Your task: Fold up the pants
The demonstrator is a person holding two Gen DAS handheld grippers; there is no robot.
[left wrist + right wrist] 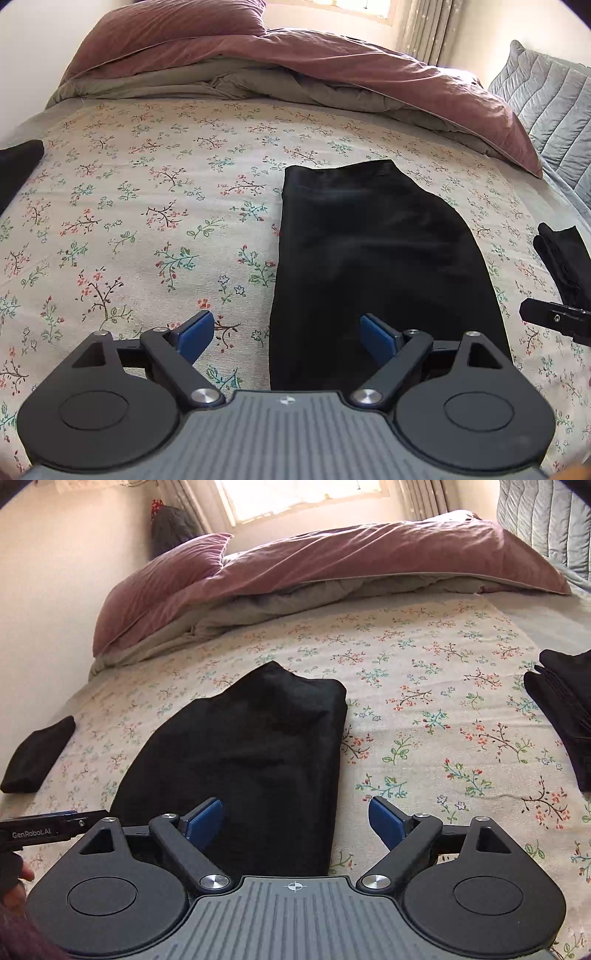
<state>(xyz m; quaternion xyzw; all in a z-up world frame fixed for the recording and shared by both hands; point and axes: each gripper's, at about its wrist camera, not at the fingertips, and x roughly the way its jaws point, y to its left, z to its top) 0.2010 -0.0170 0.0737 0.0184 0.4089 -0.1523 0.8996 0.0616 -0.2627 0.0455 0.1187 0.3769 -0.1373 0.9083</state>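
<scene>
Black pants (376, 266): folded, flat on floral bed sheet (147, 206), twelve o'clock of both tools. Left tool (287, 334), right tool (295, 818): wide open, empty. Step: fold released. Next: likely another fold or setting aside.

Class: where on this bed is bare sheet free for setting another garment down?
Free: floral sheet between the folded black pants and the small dark item, below the pink duvet. Crowded: the strip between pants and dark pile.
</scene>
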